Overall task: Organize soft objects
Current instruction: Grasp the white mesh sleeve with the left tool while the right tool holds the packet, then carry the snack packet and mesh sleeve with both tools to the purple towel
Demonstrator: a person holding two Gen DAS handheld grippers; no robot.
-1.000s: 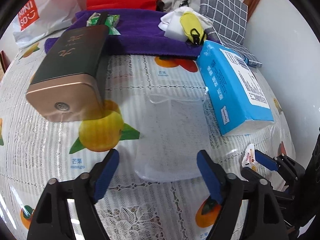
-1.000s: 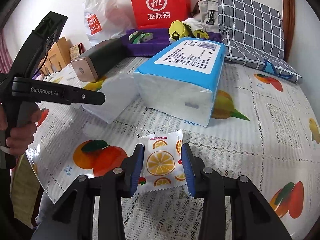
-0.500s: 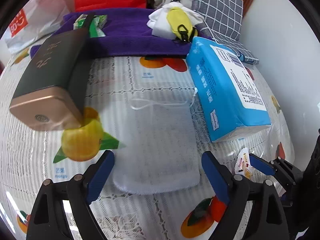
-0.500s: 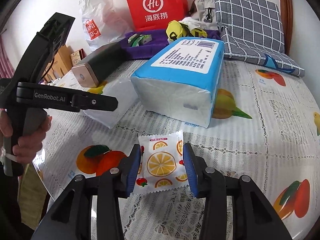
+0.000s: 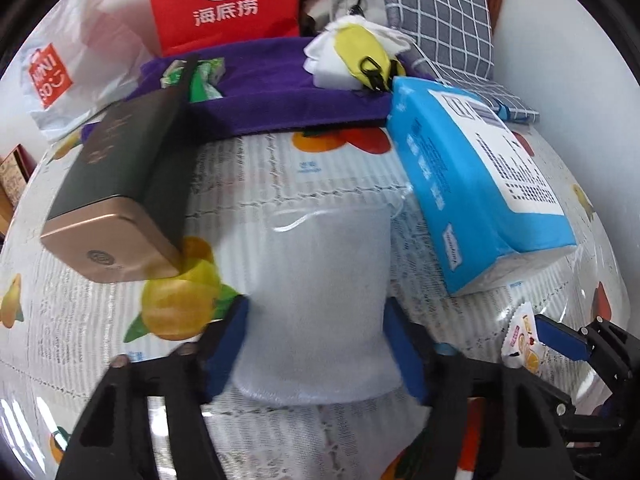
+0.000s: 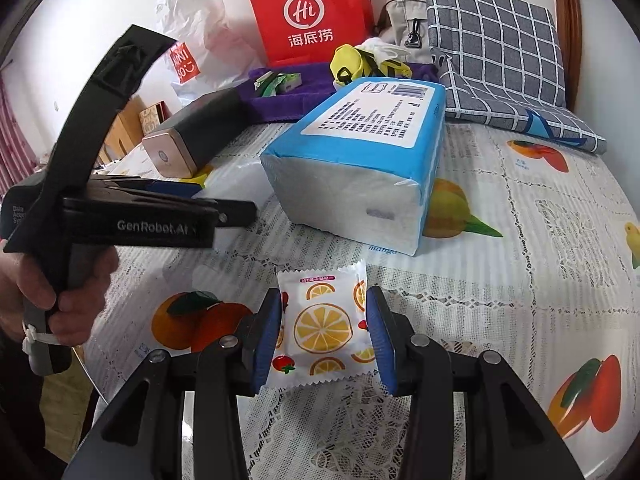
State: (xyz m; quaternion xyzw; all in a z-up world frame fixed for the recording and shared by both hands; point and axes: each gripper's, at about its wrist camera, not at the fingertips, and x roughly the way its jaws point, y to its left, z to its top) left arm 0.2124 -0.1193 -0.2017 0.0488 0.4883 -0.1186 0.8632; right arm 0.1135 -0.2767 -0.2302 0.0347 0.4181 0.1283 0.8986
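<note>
A home: a worktop (image 6: 540,240) under a fruit-print lace cover holds shopping bags (image 6: 312,12), a checked cushion (image 6: 492,44) and a tissue pack (image 6: 360,160).

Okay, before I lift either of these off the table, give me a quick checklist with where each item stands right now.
1. Left gripper around the white mesh pouch: ok, jaws have just been closing and the pads meet its sides.
2. Right gripper on the orange-print sachet: ok, pads press both edges.
3. Pouch clear of the blue tissue pack: cannot tell, its drawstring corner lies against the pack.
4. Pouch clear of the dark box: ok, apart.
5. Sachet clear of the tissue pack: ok, a gap shows.
</note>
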